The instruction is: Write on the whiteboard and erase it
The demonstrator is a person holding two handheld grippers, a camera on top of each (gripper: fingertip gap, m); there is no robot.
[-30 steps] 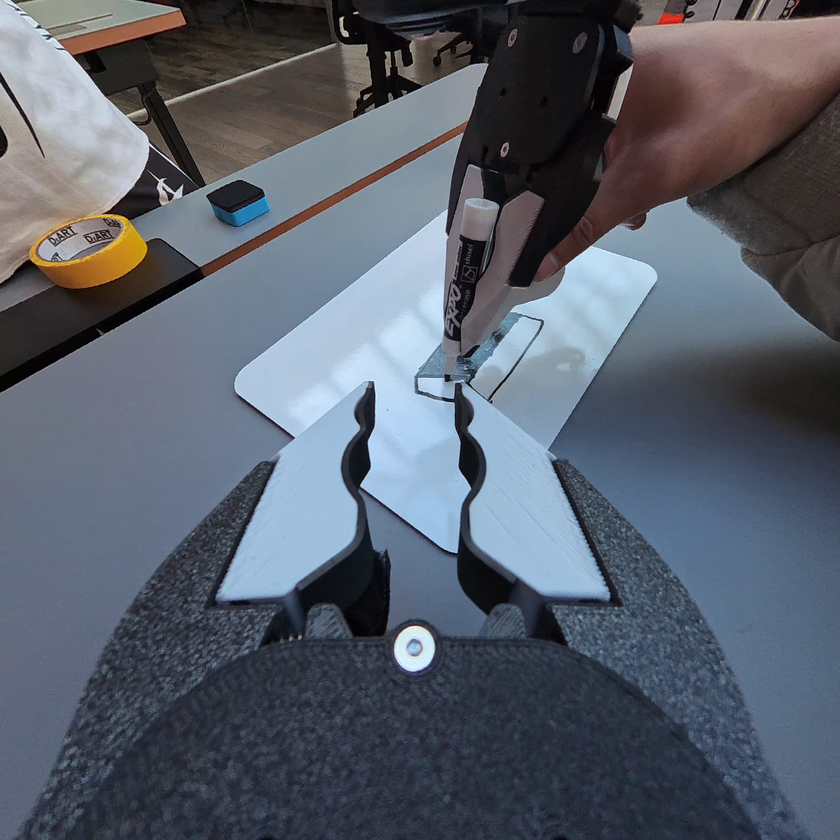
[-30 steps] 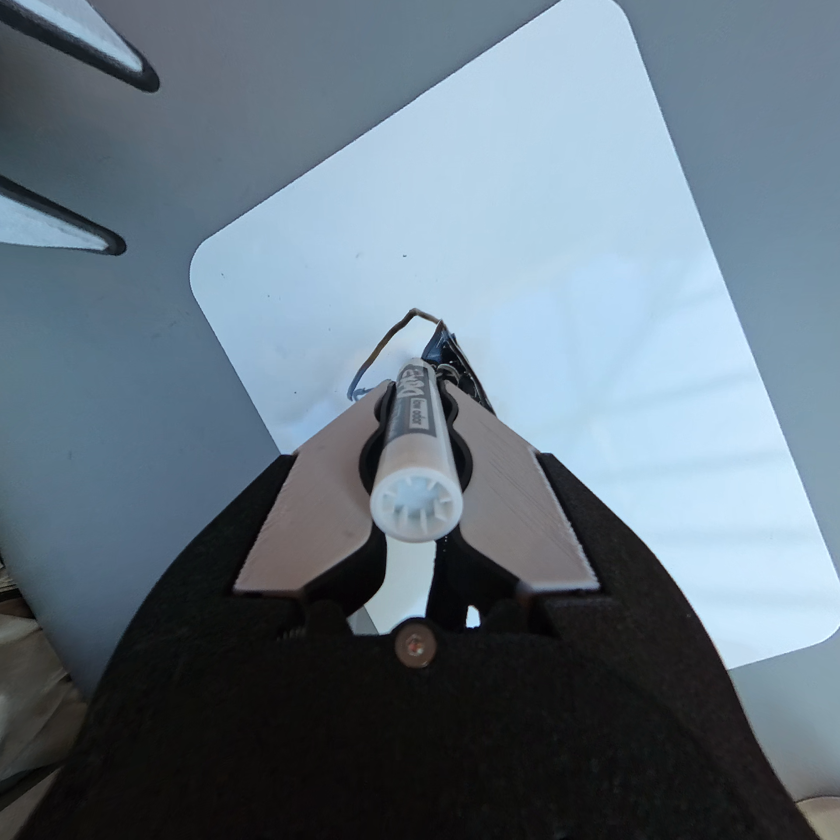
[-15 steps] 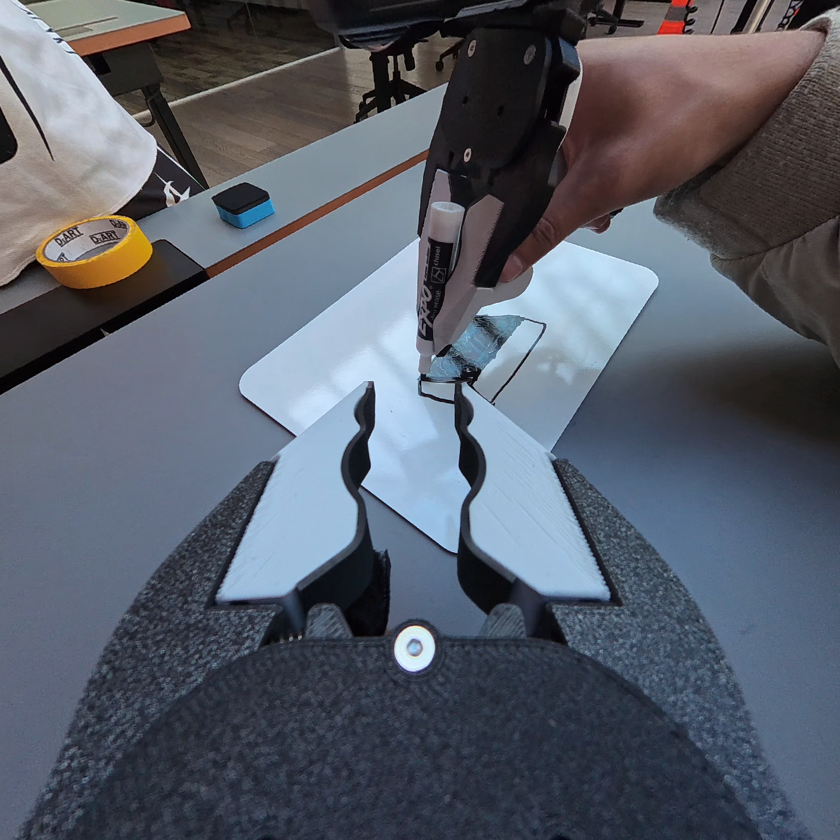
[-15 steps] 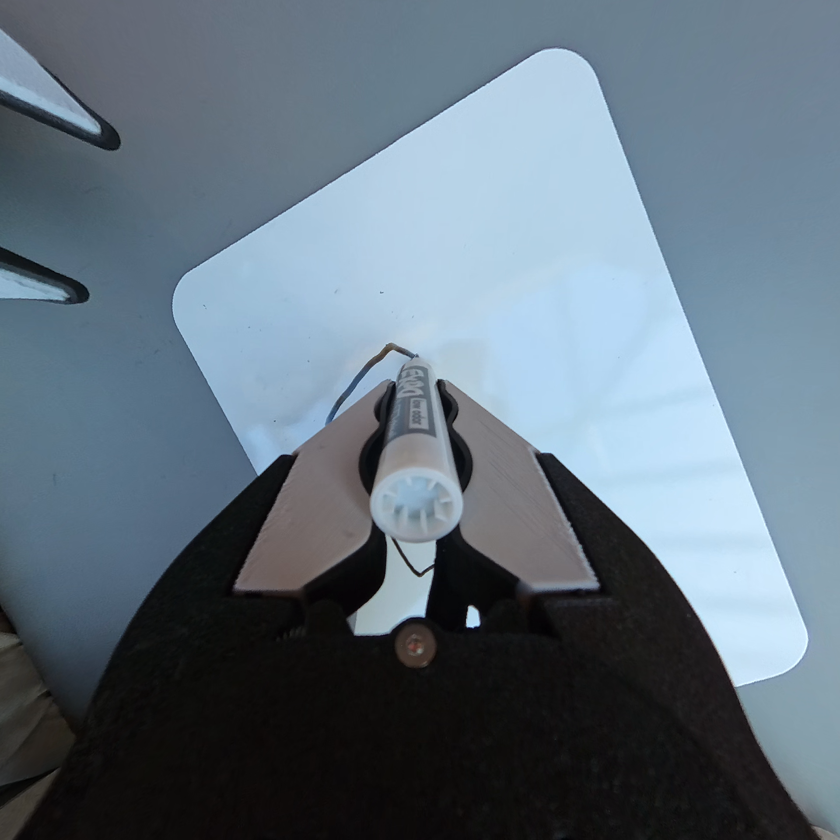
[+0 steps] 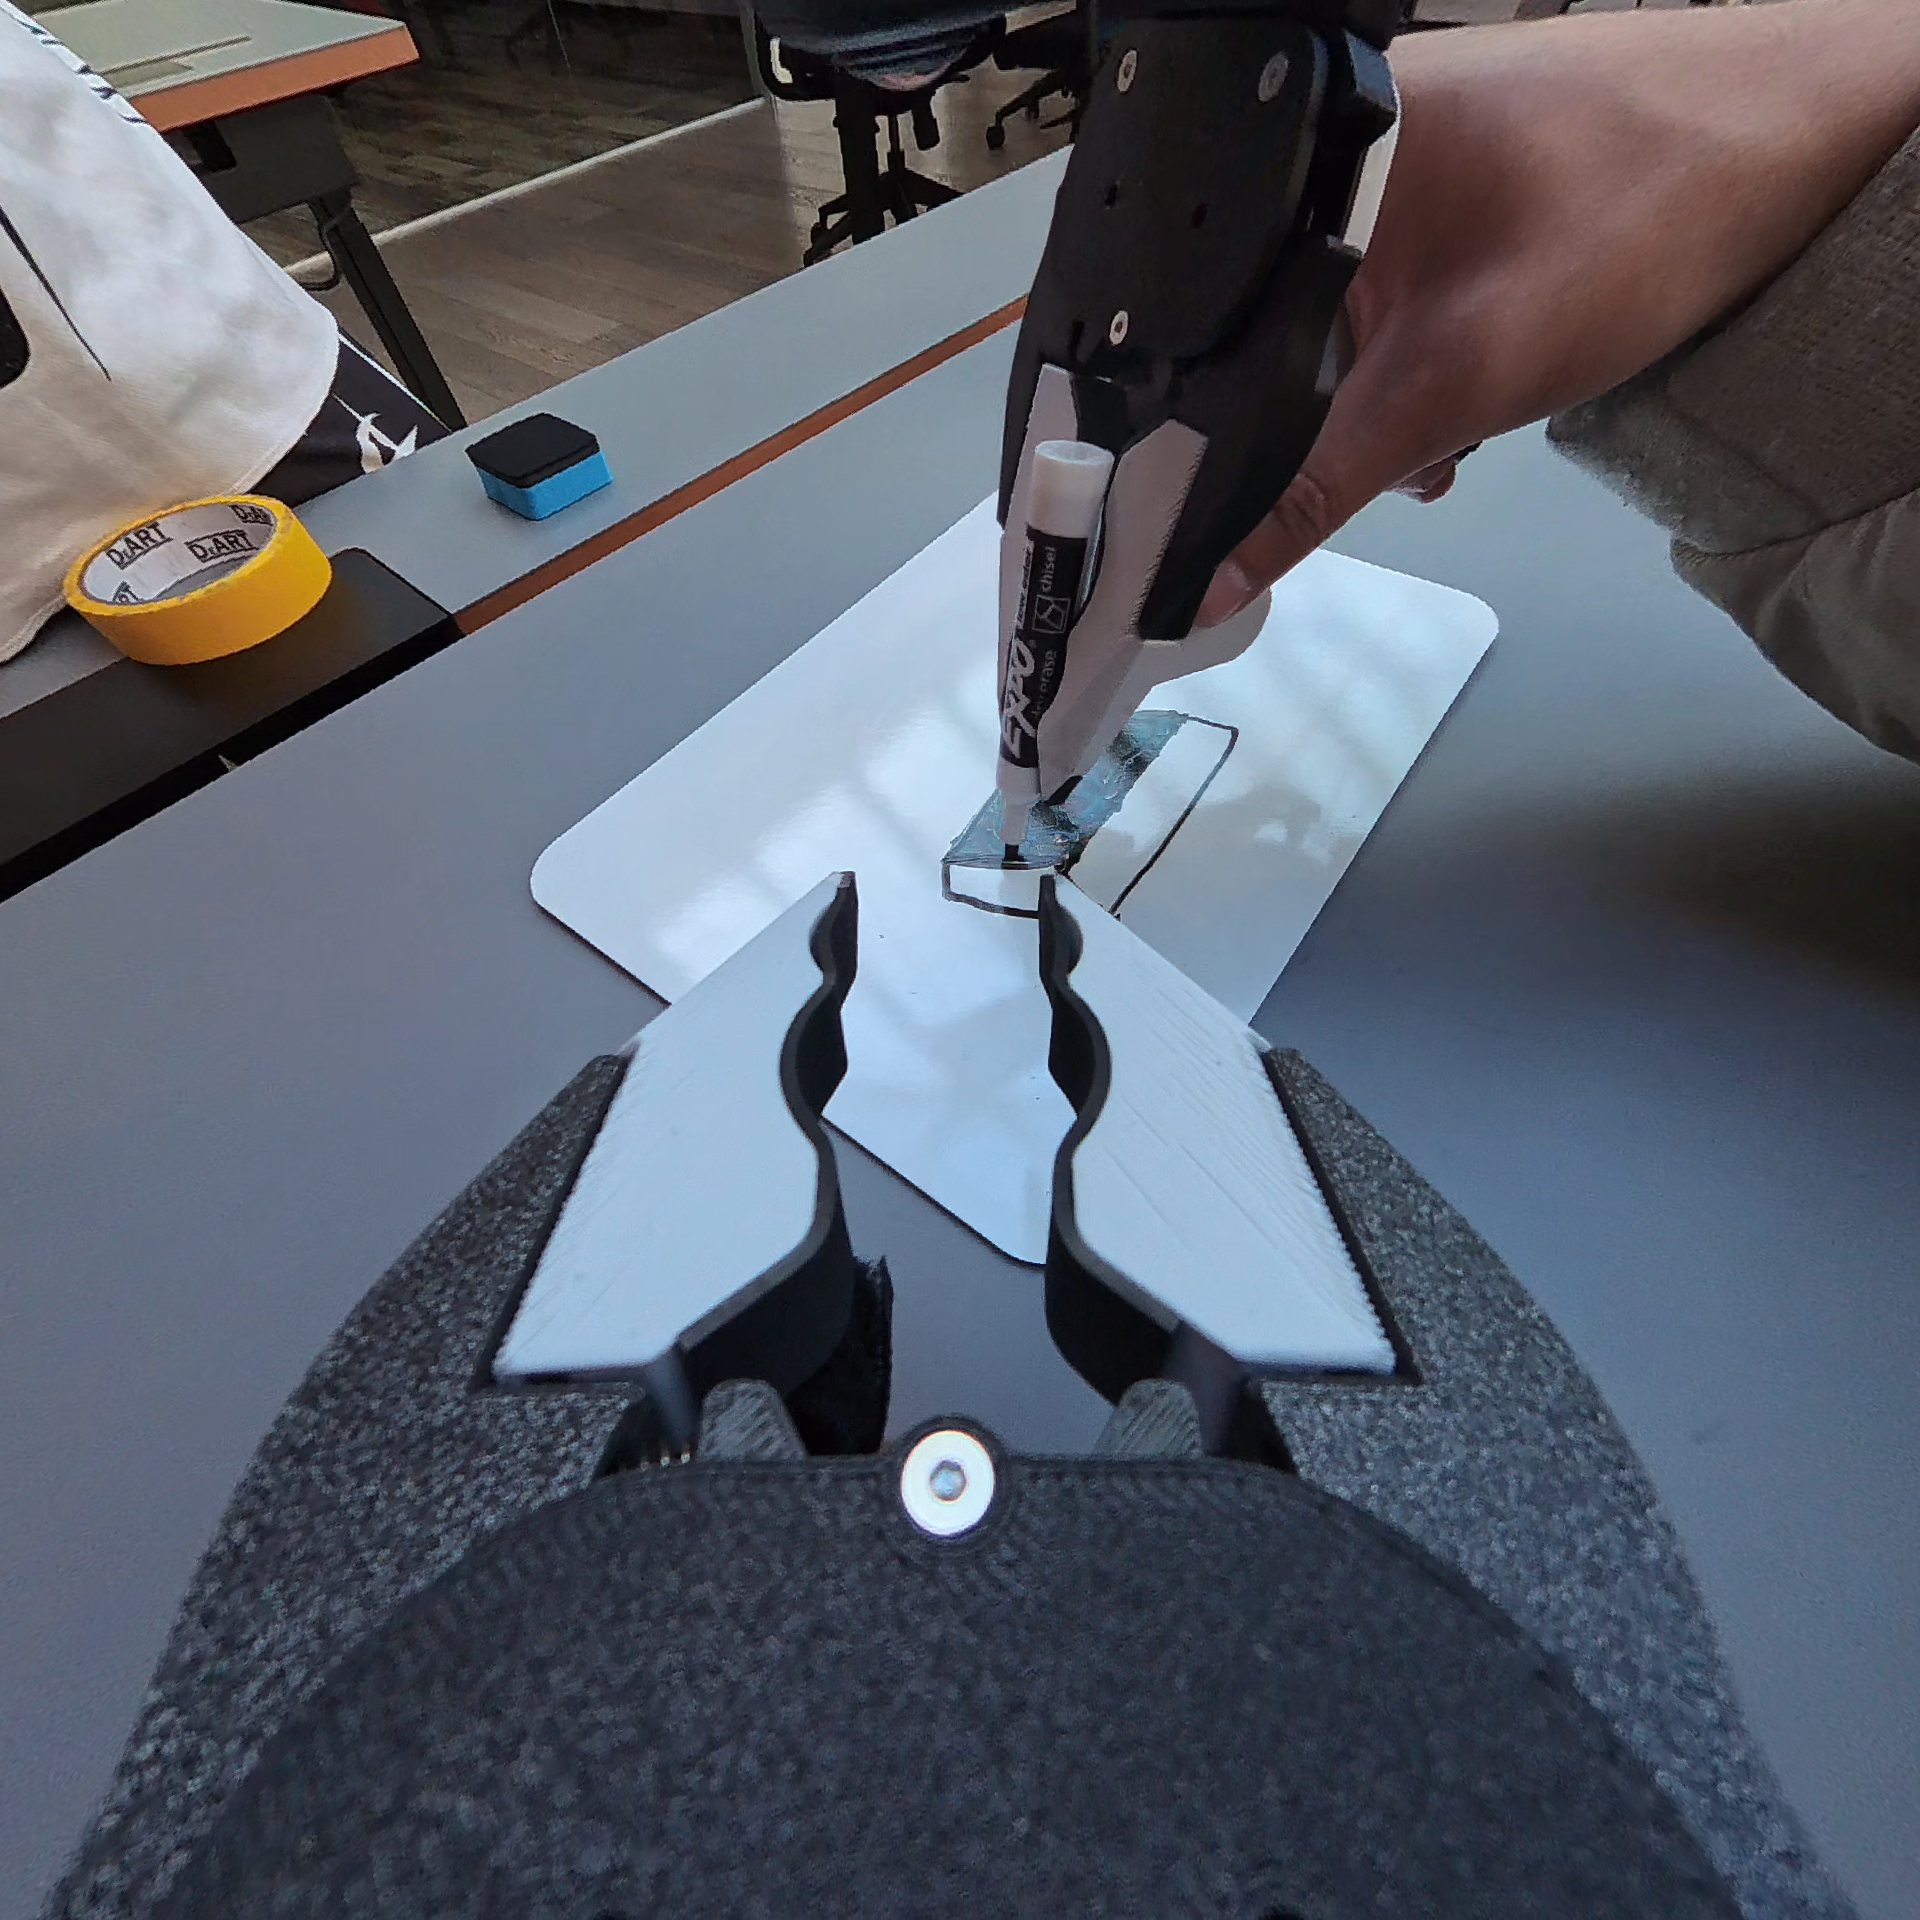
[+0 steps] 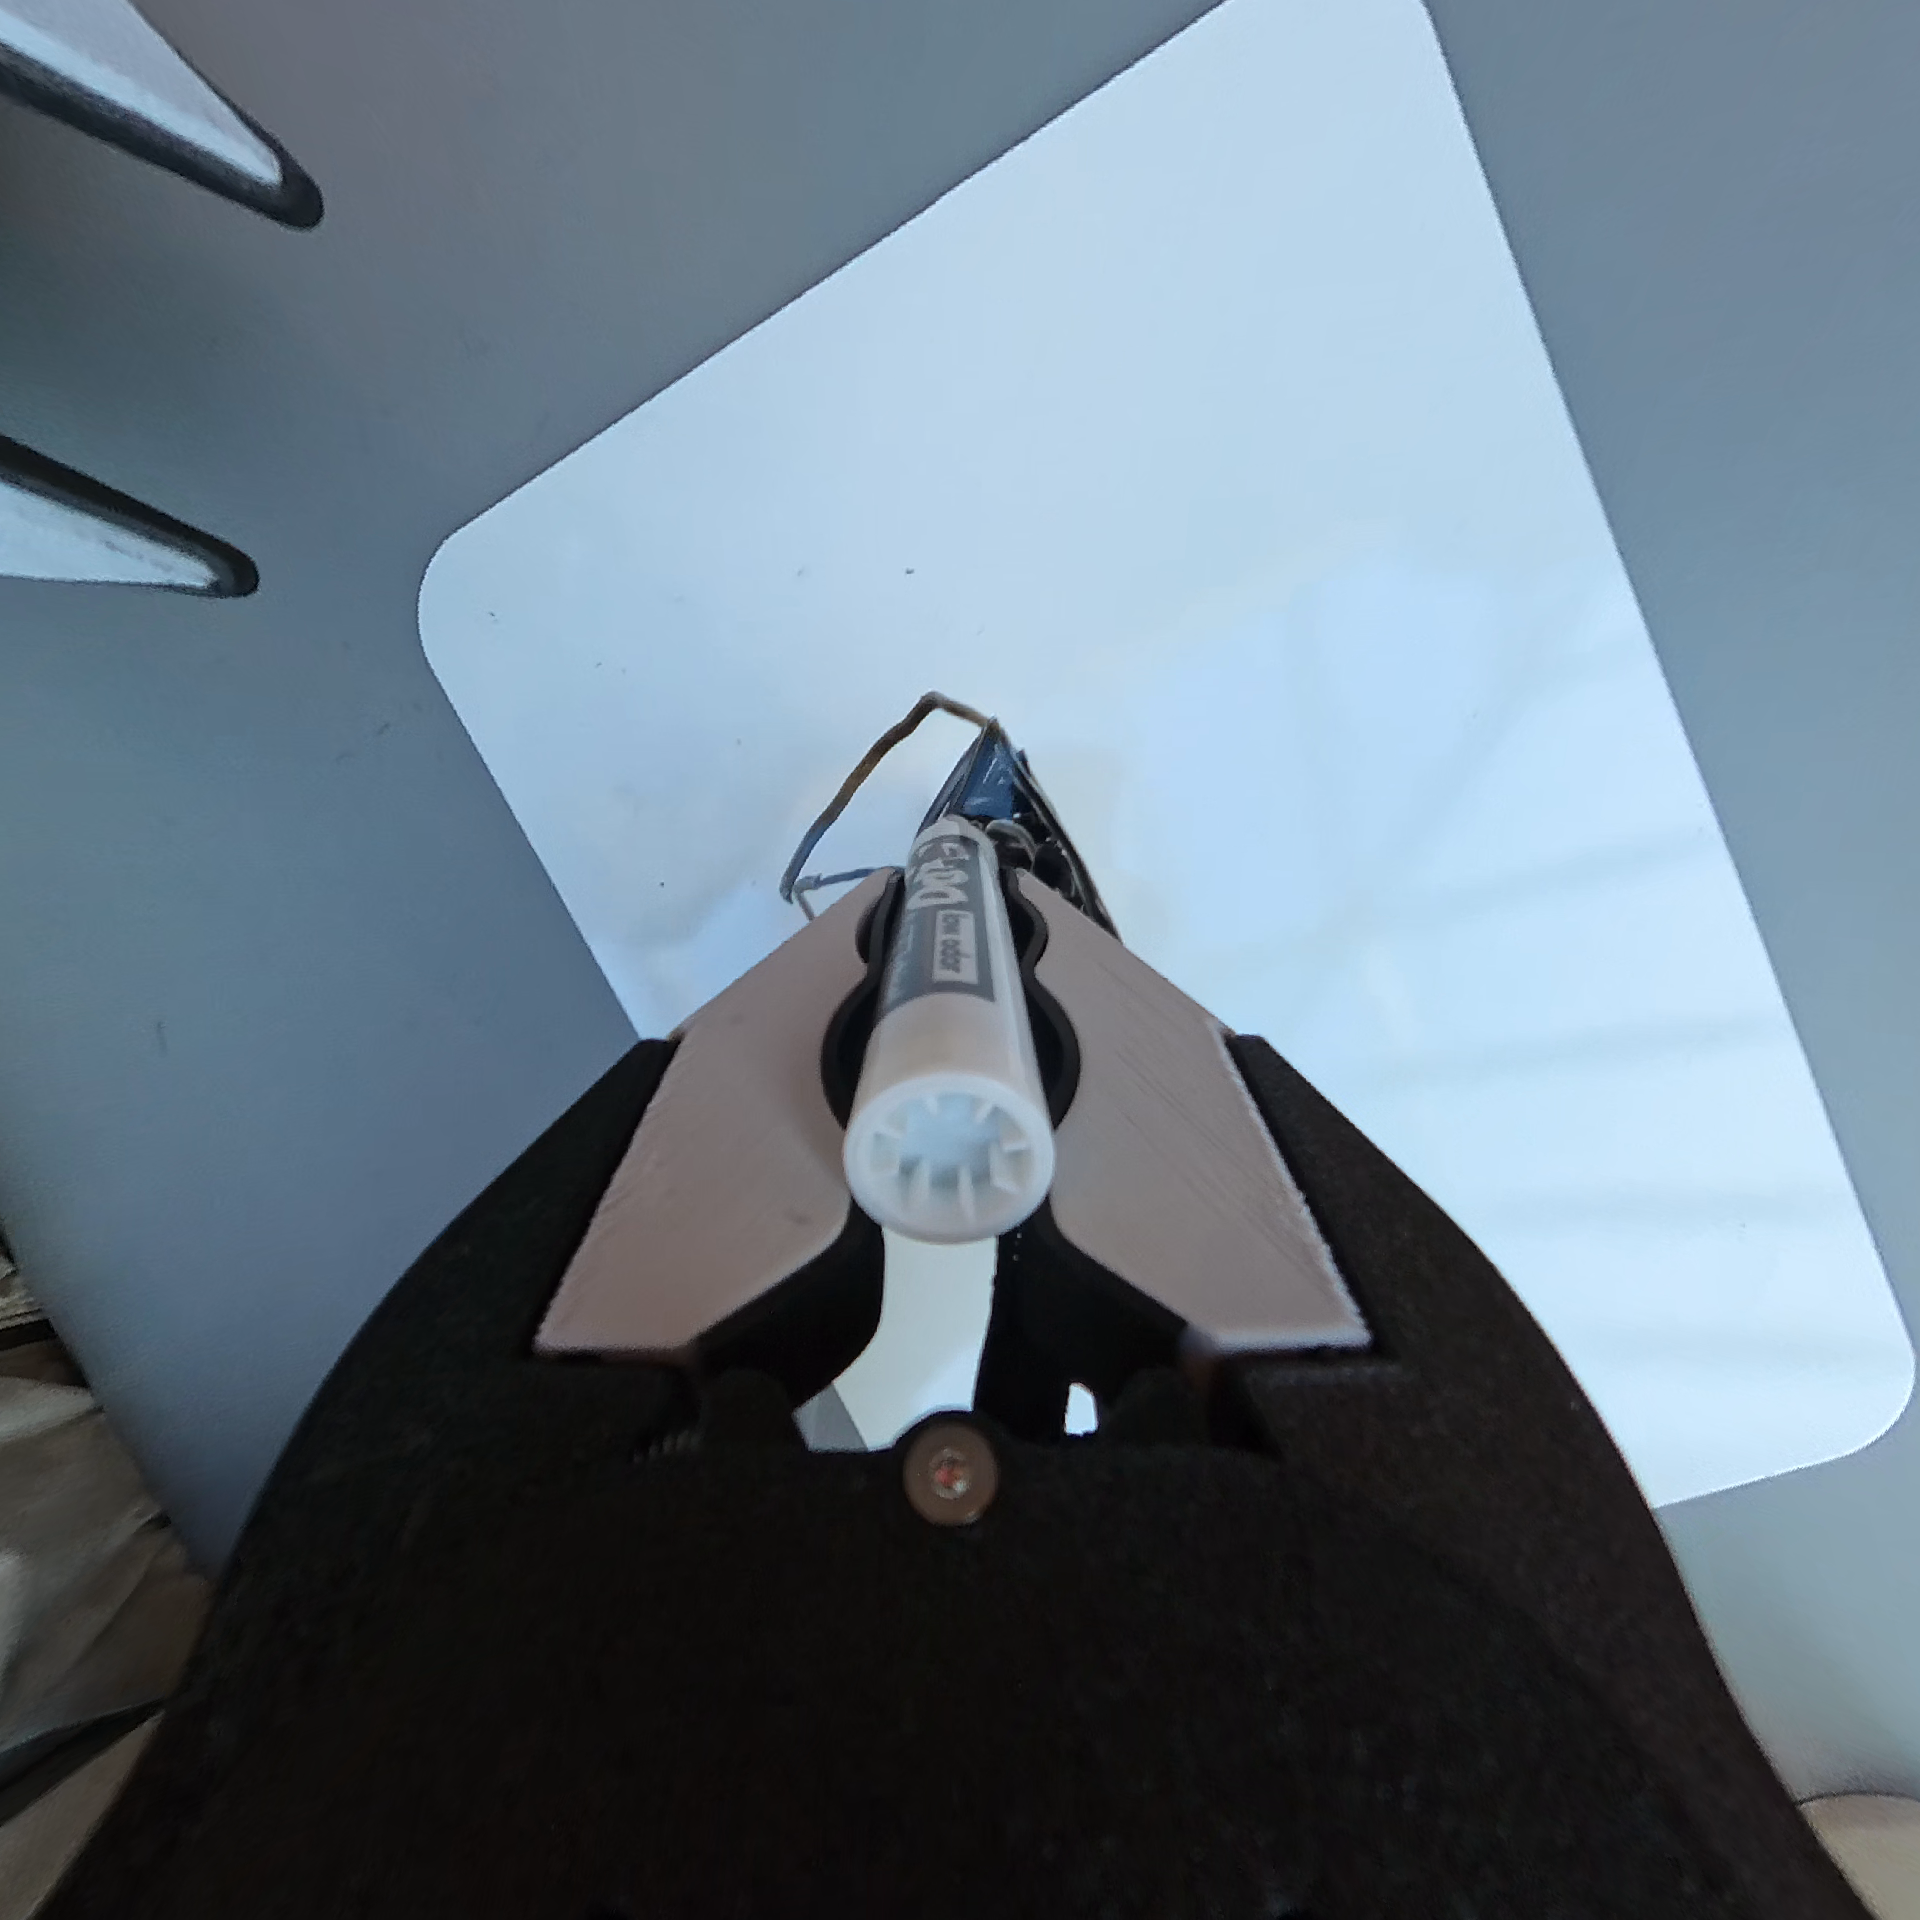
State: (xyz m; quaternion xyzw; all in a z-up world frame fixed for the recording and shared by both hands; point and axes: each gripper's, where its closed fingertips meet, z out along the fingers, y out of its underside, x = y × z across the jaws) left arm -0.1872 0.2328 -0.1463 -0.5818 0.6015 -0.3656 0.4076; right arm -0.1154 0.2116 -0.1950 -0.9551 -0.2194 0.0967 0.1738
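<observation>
A small white board (image 5: 831, 769) lies flat on the grey table (image 5: 312, 1039). A black outlined rectangle (image 5: 1184, 800), partly filled in, is drawn on it. My right gripper (image 6: 951, 894) is shut on a black-and-white marker (image 6: 951, 997), held upright with its tip on the filled patch; it also shows in the left wrist view (image 5: 1101, 665) with the marker (image 5: 1039, 634). My left gripper (image 5: 948, 894) is open and empty, hovering low over the board's near corner, its fingertips (image 6: 208, 566) at the left edge of the right wrist view.
A yellow tape roll (image 5: 197, 577) and a blue-and-black eraser block (image 5: 540, 465) sit on the adjoining table at the back left. A white cloth (image 5: 135, 281) lies at far left. A person's hand (image 5: 1538, 260) holds the right gripper. Office chairs stand behind.
The right gripper swept the marker left along the drawn rectangle's near end, then back right onto the filled patch. The left gripper has stayed in place.
</observation>
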